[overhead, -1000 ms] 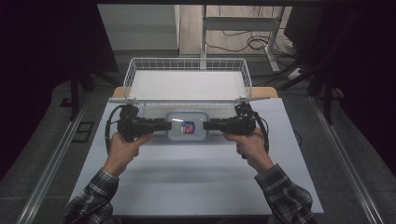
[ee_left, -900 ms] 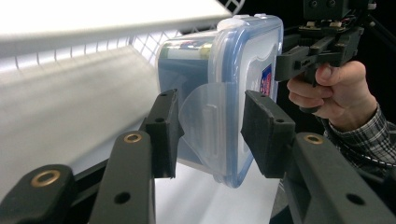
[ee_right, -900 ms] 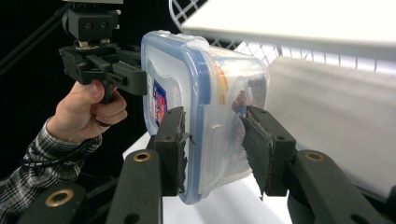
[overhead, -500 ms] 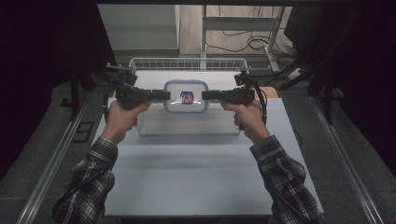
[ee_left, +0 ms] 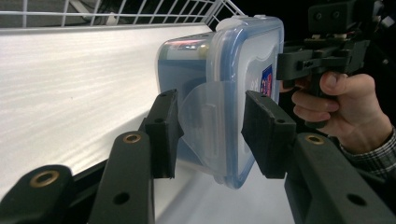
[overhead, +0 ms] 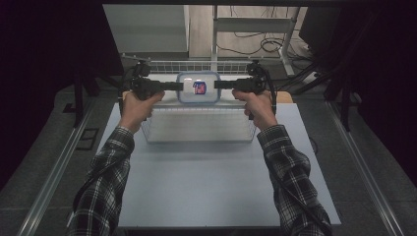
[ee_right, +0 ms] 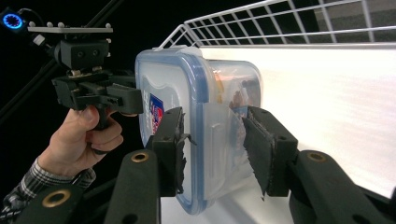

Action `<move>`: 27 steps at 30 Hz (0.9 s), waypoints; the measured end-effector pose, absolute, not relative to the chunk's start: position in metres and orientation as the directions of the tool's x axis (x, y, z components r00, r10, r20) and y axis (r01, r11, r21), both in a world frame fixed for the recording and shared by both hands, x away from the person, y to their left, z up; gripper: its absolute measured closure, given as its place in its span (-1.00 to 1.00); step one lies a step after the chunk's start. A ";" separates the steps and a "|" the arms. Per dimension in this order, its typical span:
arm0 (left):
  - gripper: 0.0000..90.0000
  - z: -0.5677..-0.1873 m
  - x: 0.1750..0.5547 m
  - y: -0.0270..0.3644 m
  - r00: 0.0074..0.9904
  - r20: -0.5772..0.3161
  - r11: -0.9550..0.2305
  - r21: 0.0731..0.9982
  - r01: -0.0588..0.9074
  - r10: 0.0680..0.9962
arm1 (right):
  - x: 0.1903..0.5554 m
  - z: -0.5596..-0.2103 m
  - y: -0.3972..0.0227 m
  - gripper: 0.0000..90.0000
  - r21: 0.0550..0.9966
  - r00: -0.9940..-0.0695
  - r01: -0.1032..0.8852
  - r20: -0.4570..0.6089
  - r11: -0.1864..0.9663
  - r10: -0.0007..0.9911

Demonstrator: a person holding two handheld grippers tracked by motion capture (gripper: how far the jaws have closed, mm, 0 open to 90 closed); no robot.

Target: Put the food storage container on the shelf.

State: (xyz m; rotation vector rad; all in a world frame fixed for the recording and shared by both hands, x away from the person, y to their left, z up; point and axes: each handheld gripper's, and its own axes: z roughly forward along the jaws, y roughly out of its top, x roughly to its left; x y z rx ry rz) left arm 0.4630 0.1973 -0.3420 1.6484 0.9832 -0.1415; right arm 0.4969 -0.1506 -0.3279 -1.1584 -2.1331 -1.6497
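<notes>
The contents of a clear plastic container [overhead: 198, 88] stay hard to read: behind its cloudy walls, orange and dark shapes blur together, and the print on its red-and-blue lid label is too small to make out. The box, rounded at the corners with a blue-rimmed lid and fold-down side flaps, hangs in the air above a white wire basket [overhead: 196, 129] at the far half of the table [overhead: 206, 187]. The left gripper [overhead: 178, 86] and right gripper [overhead: 219, 84] pinch it from opposite ends, each set of jaws partly closed on a side flap, pads pressing lid and base.
</notes>
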 end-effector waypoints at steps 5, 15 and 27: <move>0.25 -0.343 0.464 0.196 0.660 -0.528 0.003 0.782 0.623 0.535 | 0.502 -0.330 -0.151 0.27 0.730 -0.667 0.682 0.591 0.052 0.453; 0.21 -0.354 0.464 0.199 0.680 -0.519 0.056 0.814 0.579 0.519 | 0.500 -0.334 -0.149 0.25 0.731 -0.650 0.682 0.600 0.011 0.466; 0.23 -0.358 0.462 0.198 0.669 -0.506 0.036 0.811 0.584 0.544 | 0.495 -0.329 -0.141 0.22 0.779 -0.660 0.624 0.482 0.062 0.576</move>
